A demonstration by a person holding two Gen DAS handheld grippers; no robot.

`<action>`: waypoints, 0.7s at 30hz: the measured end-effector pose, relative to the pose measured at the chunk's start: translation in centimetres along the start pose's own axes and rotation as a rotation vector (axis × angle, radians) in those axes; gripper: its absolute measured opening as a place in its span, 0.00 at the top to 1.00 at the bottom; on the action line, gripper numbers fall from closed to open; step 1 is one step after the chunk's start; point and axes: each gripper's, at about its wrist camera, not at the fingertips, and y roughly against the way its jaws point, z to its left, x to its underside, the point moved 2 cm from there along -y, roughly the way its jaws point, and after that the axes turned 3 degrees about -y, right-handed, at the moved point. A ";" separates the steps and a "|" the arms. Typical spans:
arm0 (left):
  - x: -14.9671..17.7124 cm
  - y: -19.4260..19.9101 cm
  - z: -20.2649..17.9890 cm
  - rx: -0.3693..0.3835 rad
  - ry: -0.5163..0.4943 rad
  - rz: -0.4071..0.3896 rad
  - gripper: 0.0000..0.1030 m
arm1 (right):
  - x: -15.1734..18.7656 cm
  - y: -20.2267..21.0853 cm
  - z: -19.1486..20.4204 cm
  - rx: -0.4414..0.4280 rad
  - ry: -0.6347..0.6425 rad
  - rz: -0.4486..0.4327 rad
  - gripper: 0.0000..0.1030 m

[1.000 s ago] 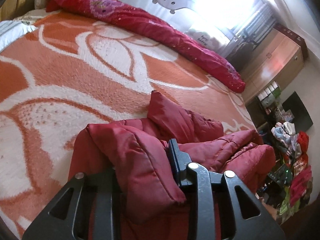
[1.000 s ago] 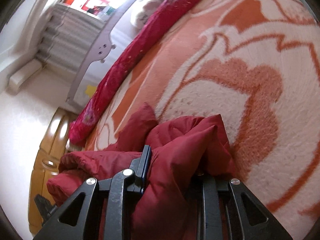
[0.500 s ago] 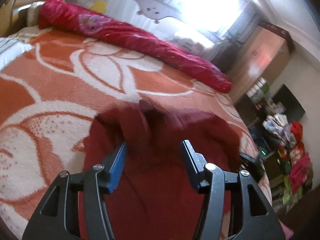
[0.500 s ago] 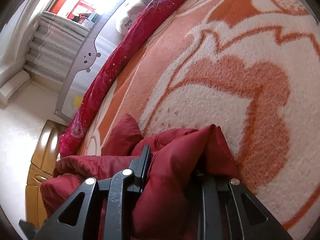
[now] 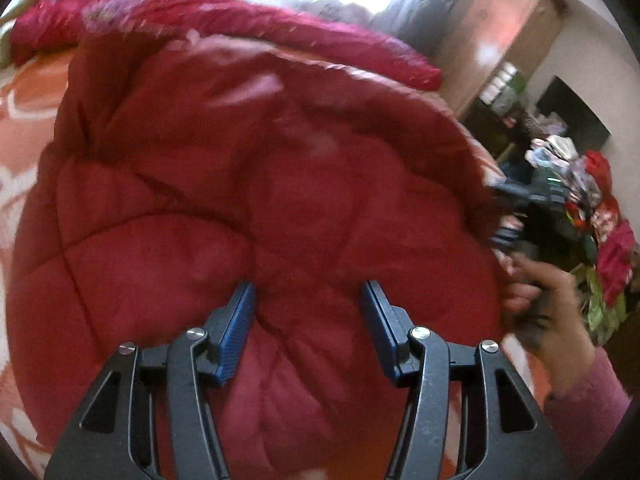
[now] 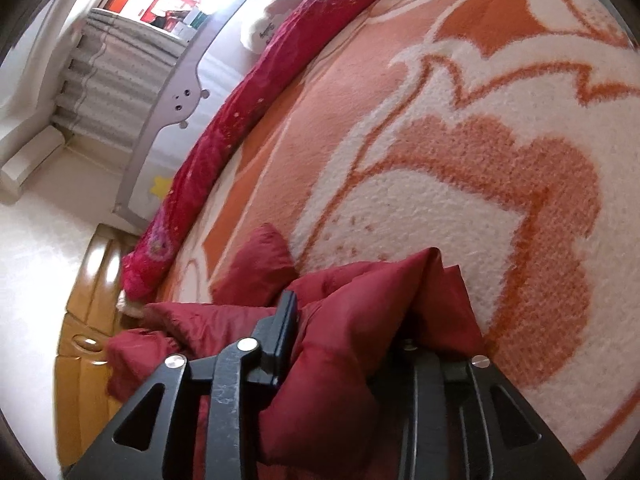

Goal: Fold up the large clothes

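The left gripper (image 5: 308, 328), at six o'clock in its own view, stood apart with ribbed blue pads clear of the puffy, quilted red jacket (image 5: 260, 184) beneath. That jacket lay heaped on a fuzzy orange-and-white blanket (image 6: 460, 152). At six o'clock, the right gripper (image 6: 344, 344) was opening, a glossy fold between its jaws.

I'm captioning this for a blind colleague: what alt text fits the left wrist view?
The left gripper, jaws open with nothing between them, hovers over a quilted dark red jacket on an orange-and-white blanket. At right, a hand in a pink sleeve holds the other gripper at the jacket's edge.
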 end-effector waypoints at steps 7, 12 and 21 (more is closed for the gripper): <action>-1.4 -1.9 0.3 -0.059 0.018 0.004 0.49 | 4.3 9.7 4.7 -0.036 0.259 -0.174 0.41; -1.6 -3.2 -0.6 -0.112 0.010 0.019 0.49 | 9.4 5.6 9.3 0.027 0.574 0.005 0.41; -1.9 0.1 0.8 -0.113 0.023 -0.044 0.49 | 9.0 -4.2 9.5 0.264 0.660 0.142 0.44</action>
